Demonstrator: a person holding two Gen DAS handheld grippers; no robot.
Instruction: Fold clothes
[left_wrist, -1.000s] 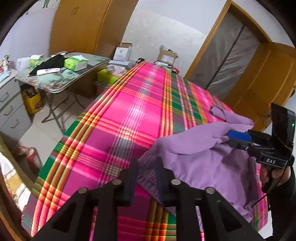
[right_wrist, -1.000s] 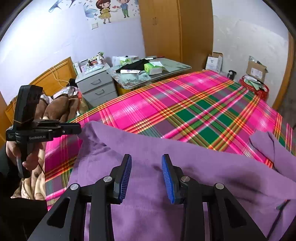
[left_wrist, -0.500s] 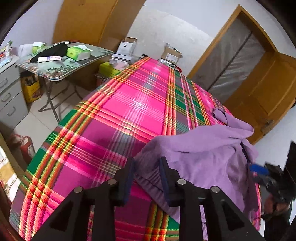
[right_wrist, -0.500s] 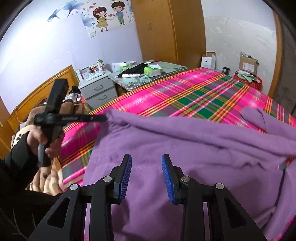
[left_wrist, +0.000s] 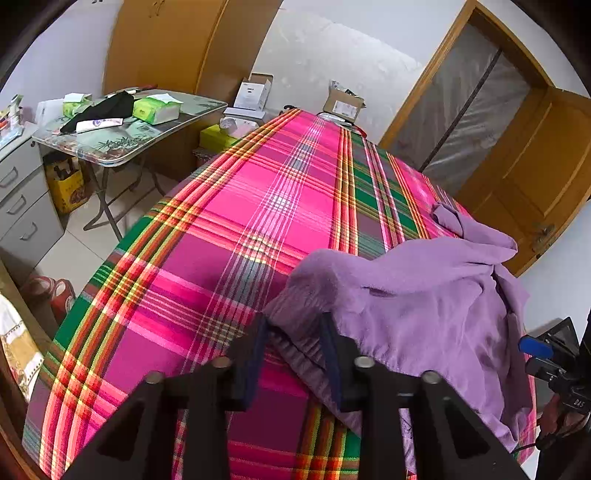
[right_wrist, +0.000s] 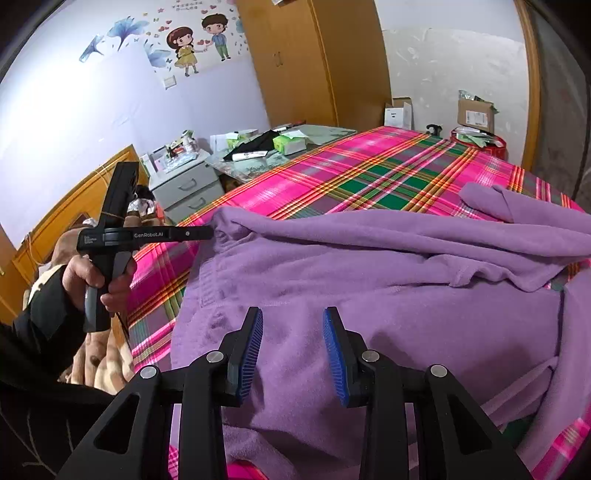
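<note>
A purple fleece garment (left_wrist: 424, 295) lies crumpled on the right side of the bed with the pink plaid cover (left_wrist: 229, 236). My left gripper (left_wrist: 291, 332) is at the garment's ribbed hem corner; its jaws are closing with the hem filling the gap between the pads. In the right wrist view the left gripper (right_wrist: 211, 232) pinches that bunched corner, held by a hand in a dark sleeve. My right gripper (right_wrist: 293, 332) hovers open over the garment's (right_wrist: 369, 295) middle, with nothing between its blue pads. From the left wrist view the right gripper (left_wrist: 530, 358) sits at the garment's far right edge.
A folding table (left_wrist: 122, 144) with tissue packs and a black cloth stands left of the bed, beside grey drawers (left_wrist: 18, 206). Cardboard boxes (left_wrist: 343, 105) sit at the bed's far end. A wooden door (left_wrist: 532, 173) is to the right. A brown blanket (right_wrist: 99, 369) lies beside the bed.
In the left wrist view the right gripper has drawn away to the lower right edge. The left gripper has come onto the garment's hem corner, and the fabric there is now bunched.
</note>
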